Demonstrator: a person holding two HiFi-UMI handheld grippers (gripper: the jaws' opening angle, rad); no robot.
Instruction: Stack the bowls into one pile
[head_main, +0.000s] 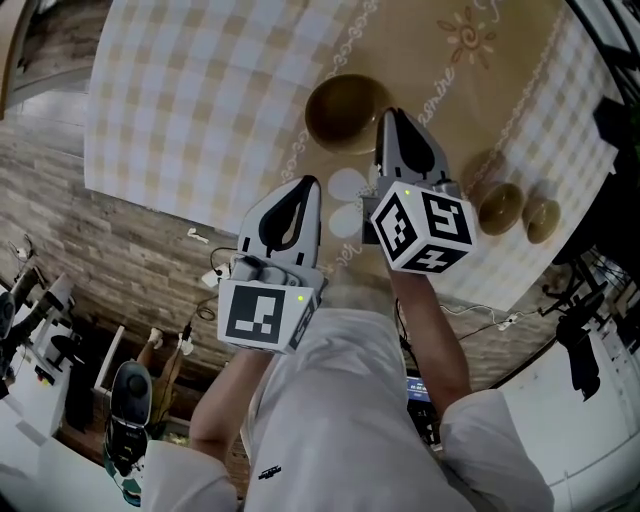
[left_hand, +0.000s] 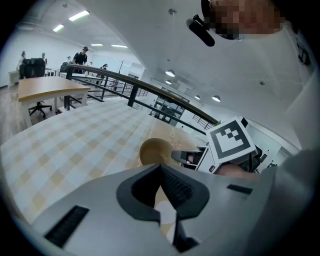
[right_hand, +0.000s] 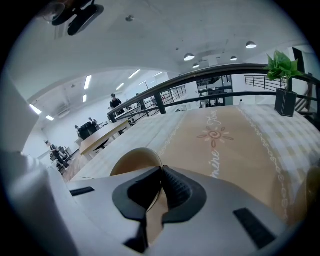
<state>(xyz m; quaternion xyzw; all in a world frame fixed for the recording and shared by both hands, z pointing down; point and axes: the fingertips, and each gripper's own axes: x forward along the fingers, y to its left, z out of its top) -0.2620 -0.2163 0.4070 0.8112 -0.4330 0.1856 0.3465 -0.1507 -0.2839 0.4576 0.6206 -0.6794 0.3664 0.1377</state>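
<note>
Ideally the right gripper (right_hand: 160, 171), pinched on the rim of the big bowl (right_hand: 131, 162) on the tablecloth (head_main: 200, 90), should carry it level toward the two small bowls (head_main: 500, 207), while the left gripper (left_hand: 160, 167) hangs closed and empty.

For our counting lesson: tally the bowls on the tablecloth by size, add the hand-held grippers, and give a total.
large bowl: 1
small bowls: 2
grippers, left gripper and right gripper: 2
Total: 5
</note>
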